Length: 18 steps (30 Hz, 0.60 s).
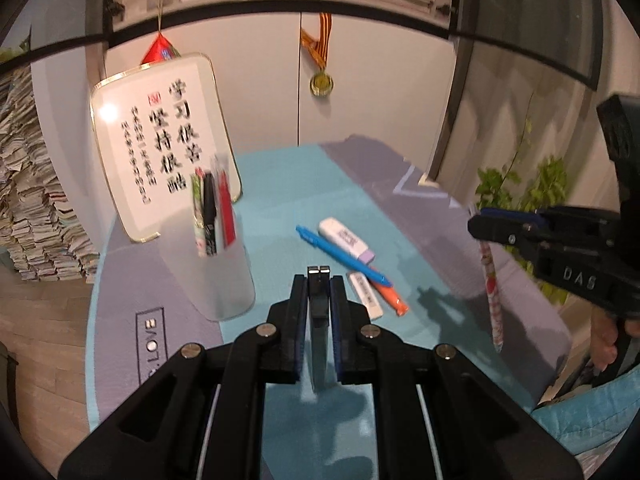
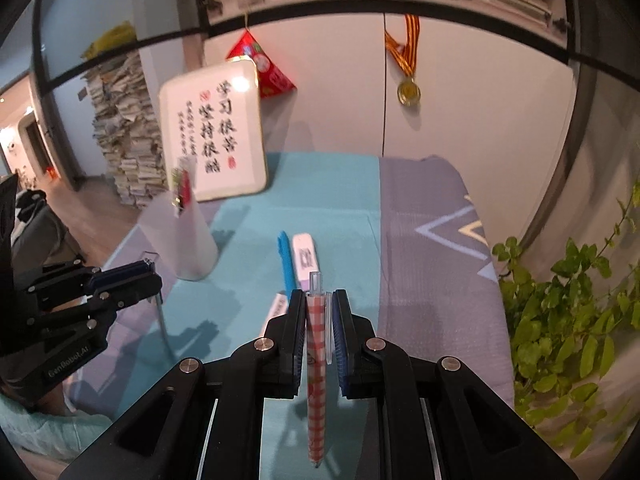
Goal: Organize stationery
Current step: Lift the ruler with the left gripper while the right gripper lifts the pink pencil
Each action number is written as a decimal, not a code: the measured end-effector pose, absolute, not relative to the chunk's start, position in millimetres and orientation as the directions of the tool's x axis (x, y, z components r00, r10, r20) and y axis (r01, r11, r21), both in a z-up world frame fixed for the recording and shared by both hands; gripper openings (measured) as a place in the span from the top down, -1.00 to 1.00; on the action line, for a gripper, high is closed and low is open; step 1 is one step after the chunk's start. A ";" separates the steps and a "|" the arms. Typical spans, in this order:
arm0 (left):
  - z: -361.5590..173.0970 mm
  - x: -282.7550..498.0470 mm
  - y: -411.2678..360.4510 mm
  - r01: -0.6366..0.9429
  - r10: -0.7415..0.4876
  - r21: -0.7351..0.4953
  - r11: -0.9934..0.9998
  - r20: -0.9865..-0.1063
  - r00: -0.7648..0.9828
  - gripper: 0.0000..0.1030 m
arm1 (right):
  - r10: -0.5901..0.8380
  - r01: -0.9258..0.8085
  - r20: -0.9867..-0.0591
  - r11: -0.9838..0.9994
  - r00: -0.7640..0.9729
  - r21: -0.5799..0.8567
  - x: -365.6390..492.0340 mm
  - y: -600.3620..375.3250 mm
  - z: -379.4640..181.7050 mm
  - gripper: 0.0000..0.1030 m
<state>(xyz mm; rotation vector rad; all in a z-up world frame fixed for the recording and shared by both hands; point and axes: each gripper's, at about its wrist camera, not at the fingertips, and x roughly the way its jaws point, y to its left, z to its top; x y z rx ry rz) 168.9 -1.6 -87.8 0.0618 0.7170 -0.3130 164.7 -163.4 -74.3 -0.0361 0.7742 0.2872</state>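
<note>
Left wrist view: the left gripper (image 1: 319, 304) is clamped on a dark pen (image 1: 319, 300) that stands between its pads, lifted clear of the surface (image 1: 280, 200); the cup (image 1: 224, 264) stands near the surface's left edge with 4 or so pens already in it; a blue pen (image 1: 340, 254), a white-and-lilac highlighter (image 1: 347, 239), an orange one (image 1: 390, 298) and a small white piece (image 1: 366, 294) lie loose at the middle; at the right the right gripper (image 1: 486, 230) holds a checked pen (image 1: 493, 304) hanging down.

Right wrist view: the right gripper (image 2: 319, 312) is closed on the checked pen (image 2: 316, 360), tip toward the camera; the cup (image 2: 180, 236) stands toward the far left edge; the left gripper (image 2: 150, 272) shows at the left with its thin pen (image 2: 162, 328) dangling.

The step in hand looks like carrying 2 picked pens to the cup. Next, each gripper needs its pen brought over the cup's mouth, roughly upright, one after the other so they do not collide; then release.
</note>
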 end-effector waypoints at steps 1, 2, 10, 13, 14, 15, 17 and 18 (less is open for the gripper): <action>-82.1 167.6 0.1 0.297 -0.258 -0.049 0.954 -0.642 0.722 0.83 | 0.243 -0.270 -0.686 0.960 0.686 0.070 161.9 -162.3 -70.8 0.73; -77.5 166.5 1.2 0.292 -0.256 -0.048 0.955 -0.632 0.732 0.83 | 0.243 -0.272 -0.681 0.960 0.691 0.067 160.8 -160.9 -69.1 0.73; -28.3 165.8 22.9 0.203 -0.190 -0.025 0.979 -0.483 0.855 0.83 | 0.254 -0.272 -0.666 0.959 0.701 0.080 151.9 -159.8 -64.4 0.73; -16.2 168.3 36.8 0.154 -0.150 -0.028 0.988 -0.434 0.888 0.83 | 0.254 -0.272 -0.657 0.959 0.709 0.077 150.8 -158.7 -61.5 0.73; -15.0 169.5 39.7 0.142 -0.140 -0.027 0.990 -0.426 0.894 0.83 | 0.254 -0.273 -0.656 0.959 0.711 0.076 150.8 -158.0 -60.9 0.73; -13.4 171.1 43.6 0.127 -0.127 -0.028 0.992 -0.415 0.901 0.83 | 0.254 -0.273 -0.655 0.959 0.712 0.076 150.3 -157.3 -60.9 0.73; -13.3 176.4 51.3 0.099 -0.101 -0.026 0.995 -0.399 0.911 0.83 | 0.254 -0.272 -0.654 0.959 0.713 0.076 150.9 -156.1 -61.0 0.73; -14.4 178.8 54.0 0.089 -0.091 -0.026 0.996 -0.394 0.914 0.83 | 0.253 -0.271 -0.653 0.960 0.714 0.075 151.3 -155.3 -60.7 0.73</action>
